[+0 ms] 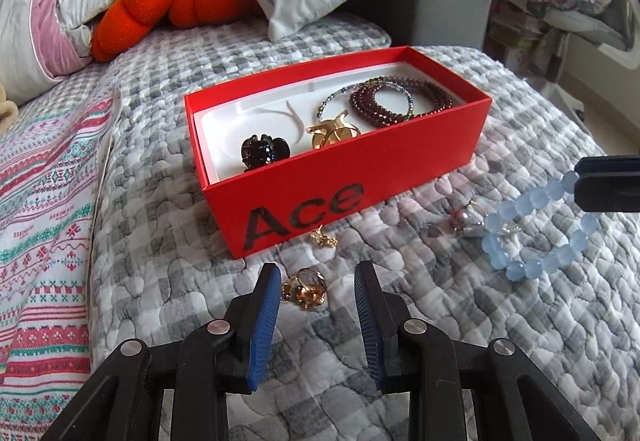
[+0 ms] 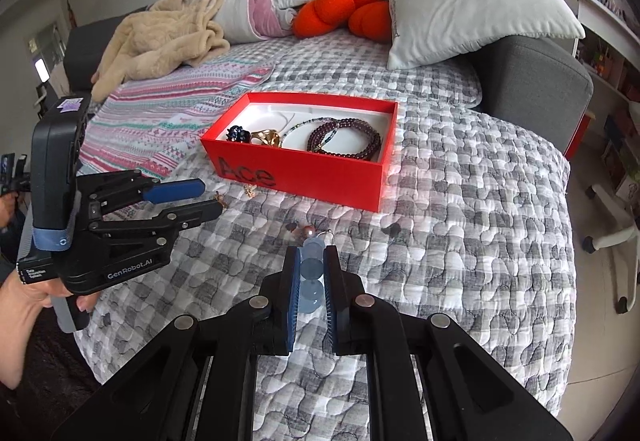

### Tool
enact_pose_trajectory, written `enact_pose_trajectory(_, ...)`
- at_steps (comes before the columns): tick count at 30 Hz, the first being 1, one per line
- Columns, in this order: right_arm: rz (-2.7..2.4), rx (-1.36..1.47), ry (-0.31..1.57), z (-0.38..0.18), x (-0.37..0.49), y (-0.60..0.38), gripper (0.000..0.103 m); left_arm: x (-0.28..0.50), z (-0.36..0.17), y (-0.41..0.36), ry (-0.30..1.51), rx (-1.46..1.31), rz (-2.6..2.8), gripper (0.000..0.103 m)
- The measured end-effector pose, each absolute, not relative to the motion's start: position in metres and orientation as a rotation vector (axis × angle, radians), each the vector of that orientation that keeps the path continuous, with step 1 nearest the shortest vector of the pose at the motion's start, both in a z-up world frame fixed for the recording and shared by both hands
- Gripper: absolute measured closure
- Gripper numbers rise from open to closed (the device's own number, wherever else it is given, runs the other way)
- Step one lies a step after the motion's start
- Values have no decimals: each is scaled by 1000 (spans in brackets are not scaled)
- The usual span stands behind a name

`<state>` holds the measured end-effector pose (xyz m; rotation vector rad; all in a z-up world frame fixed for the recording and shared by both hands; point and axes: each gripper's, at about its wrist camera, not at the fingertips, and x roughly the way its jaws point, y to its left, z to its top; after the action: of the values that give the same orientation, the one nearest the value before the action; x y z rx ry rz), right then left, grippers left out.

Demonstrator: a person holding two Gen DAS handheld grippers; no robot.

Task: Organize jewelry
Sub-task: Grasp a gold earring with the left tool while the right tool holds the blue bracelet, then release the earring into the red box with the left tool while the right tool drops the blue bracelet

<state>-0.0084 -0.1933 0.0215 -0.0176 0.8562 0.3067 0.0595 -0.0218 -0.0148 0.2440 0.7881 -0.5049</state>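
Up close, the right gripper (image 2: 311,273) is clamped on a blue bracelet (image 1: 536,225) of round, frosted, translucent beads; its ribbed blue pads pinch two beads, and the rest of the loop lies on the quilt (image 1: 480,321). The left gripper (image 1: 316,281) hangs with its jaws apart, holding nothing, and an amber ring (image 1: 306,291) with a gold setting lies on the quilt between its fingertips.

Just past it stands a red box (image 1: 352,177) of smooth card, rectangular, lidless, with "Ace" printed in black on its long side and a white moulded liner inside. In it lie a dark faceted clip (image 1: 264,151), a shiny gold piece (image 1: 332,135), a thin loop of small coloured beads (image 1: 360,93) and a coiled strand of dark red beads (image 1: 400,101).

On the quilt near the box lie a small gold chain (image 1: 324,239) against its front wall, and a pearl ring (image 1: 464,221) touching the bracelet. The quilt is puffy, stitched in grey and white checks. Behind are a striped patterned blanket (image 1: 44,209), white pillows (image 2: 472,13), an orange plush cushion (image 1: 160,1), a beige fleece (image 2: 160,37) and a grey sofa arm (image 2: 532,81).
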Motion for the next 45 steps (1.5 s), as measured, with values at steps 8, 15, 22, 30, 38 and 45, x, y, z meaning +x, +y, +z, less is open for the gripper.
enact_pose_trajectory(8, 296, -11, 864, 20, -5, -199, 91, 68, -22, -27, 798, 278, -522, 71)
enact_pose_trajectory(15, 296, -9, 864, 20, -4, -200, 91, 70, -20, -28, 796, 277, -531, 87)
enact_pose_trajectory(22, 290, -2, 865, 19, -3, -200, 91, 67, -19, -29, 799, 287, -535, 91)
enact_pose_trajectory(30, 287, 21, 842, 28, -1, -201, 91, 62, 4, -19, 775, 189, -536, 91)
enact_pose_trajectory(38, 295, 64, 788, 49, 2, -197, 91, 70, 26, 1, 766, 38, -495, 91)
enact_pose_trajectory(45, 302, 144, 733, 69, 15, -198, 91, 95, 32, 11, 766, -86, -421, 91)
